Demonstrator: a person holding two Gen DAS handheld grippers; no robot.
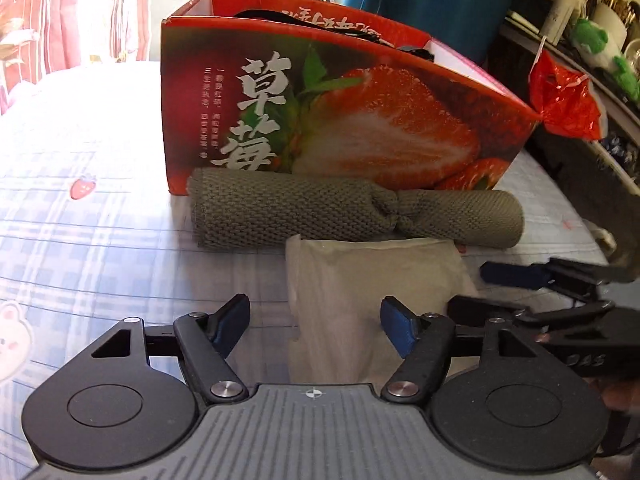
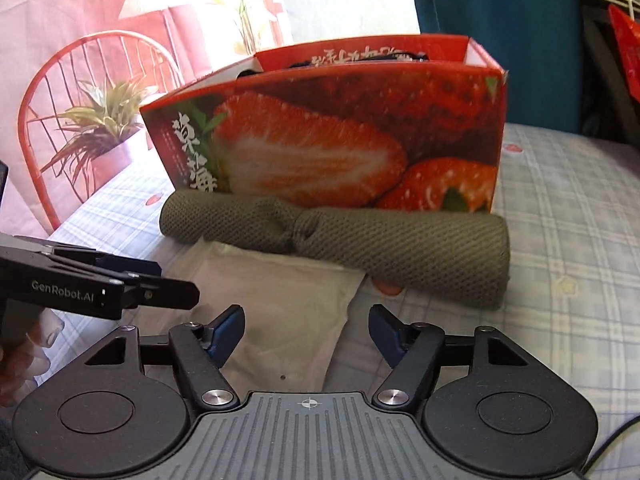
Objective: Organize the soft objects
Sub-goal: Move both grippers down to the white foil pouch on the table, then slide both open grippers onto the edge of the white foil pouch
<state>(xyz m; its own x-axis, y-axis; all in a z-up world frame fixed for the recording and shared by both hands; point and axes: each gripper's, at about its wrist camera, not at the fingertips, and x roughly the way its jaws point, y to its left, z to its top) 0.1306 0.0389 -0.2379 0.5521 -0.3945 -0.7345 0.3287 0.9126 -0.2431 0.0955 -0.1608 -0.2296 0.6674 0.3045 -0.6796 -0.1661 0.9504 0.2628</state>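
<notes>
A rolled olive-green knitted cloth (image 1: 352, 212) lies on the checked bedsheet against the front of a red strawberry-print box (image 1: 360, 120). A flat pale beige cloth (image 1: 372, 292) lies in front of the roll. My left gripper (image 1: 316, 324) is open and empty, low over the near end of the beige cloth. In the right wrist view the roll (image 2: 360, 236), the box (image 2: 340, 136) and the beige cloth (image 2: 280, 304) show again. My right gripper (image 2: 306, 330) is open and empty over the beige cloth's right edge. Dark items lie inside the box, mostly hidden.
The right gripper (image 1: 560, 308) shows at the right edge of the left wrist view. The left gripper (image 2: 100, 284) shows at the left of the right wrist view. A red plastic bag (image 1: 564, 96) hangs by cluttered shelves. A teal chair back (image 2: 496, 40) stands behind the box.
</notes>
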